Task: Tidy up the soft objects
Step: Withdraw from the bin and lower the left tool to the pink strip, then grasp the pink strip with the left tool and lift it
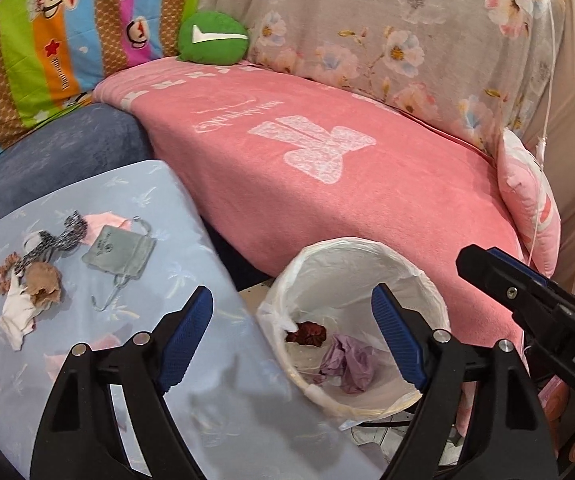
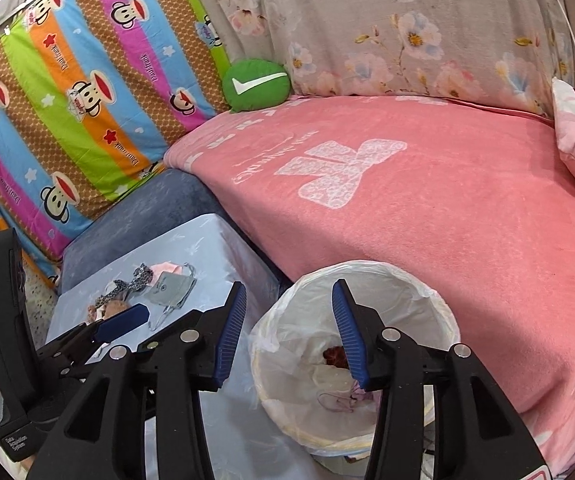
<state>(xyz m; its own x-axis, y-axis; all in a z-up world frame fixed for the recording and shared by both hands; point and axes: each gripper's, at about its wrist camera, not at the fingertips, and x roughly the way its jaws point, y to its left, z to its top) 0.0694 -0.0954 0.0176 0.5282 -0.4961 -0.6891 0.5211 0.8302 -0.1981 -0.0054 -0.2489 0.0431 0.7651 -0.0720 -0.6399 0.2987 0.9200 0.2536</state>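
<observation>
Pink blanket (image 1: 327,184) with white bow print. Grey curtain (image 1: 407,32) with pink and pale blue flowers. Striped cartoon-monkey cloth (image 2: 87,112) in orange, green, blue, magenta. Green cushion (image 1: 212,38) with white tick. Pale blue table (image 1: 191,232) cover, faint leaf pattern. White-lined bin (image 1: 351,264) holding dark red scrunchie (image 1: 307,333) and mauve cloth (image 1: 347,364). Grey pouch (image 1: 121,254).

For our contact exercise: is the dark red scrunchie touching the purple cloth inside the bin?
Apart. The left wrist view shows white liner between the dark red scrunchie and the purple cloth in the bin.
</observation>
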